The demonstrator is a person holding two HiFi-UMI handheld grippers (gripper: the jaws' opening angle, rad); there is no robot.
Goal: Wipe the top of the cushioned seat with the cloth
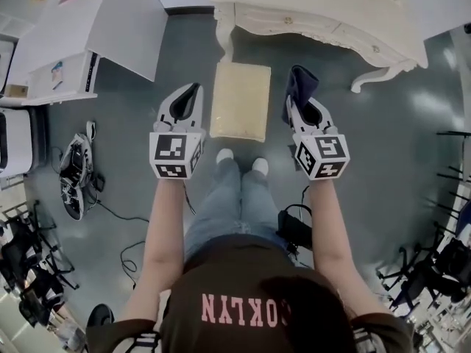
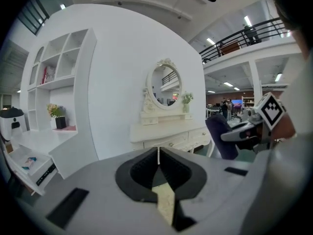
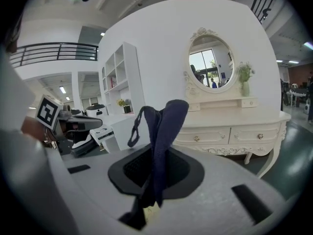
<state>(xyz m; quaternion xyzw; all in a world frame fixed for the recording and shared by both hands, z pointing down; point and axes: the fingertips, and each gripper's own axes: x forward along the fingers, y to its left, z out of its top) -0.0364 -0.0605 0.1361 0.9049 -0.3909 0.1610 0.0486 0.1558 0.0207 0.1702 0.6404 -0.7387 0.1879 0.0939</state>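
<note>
The cushioned seat [image 1: 240, 100] is a cream rectangular stool on the floor in front of the person's feet, just short of the dressing table. My right gripper [image 1: 302, 98] is held to the seat's right and is shut on a dark blue cloth [image 1: 300, 85]; that cloth [image 3: 164, 131] stands up from between the jaws in the right gripper view. My left gripper [image 1: 189, 98] hangs to the seat's left, shut with nothing in it. Through its closed jaws a strip of the seat [image 2: 165, 202] shows below.
A cream dressing table [image 1: 324, 13] with an oval mirror [image 3: 210, 65] stands just beyond the seat. White shelving [image 1: 66, 43] is at the left. Cables and a device [image 1: 76, 175] lie on the grey floor at the left, chair bases [image 1: 434, 263] at the right.
</note>
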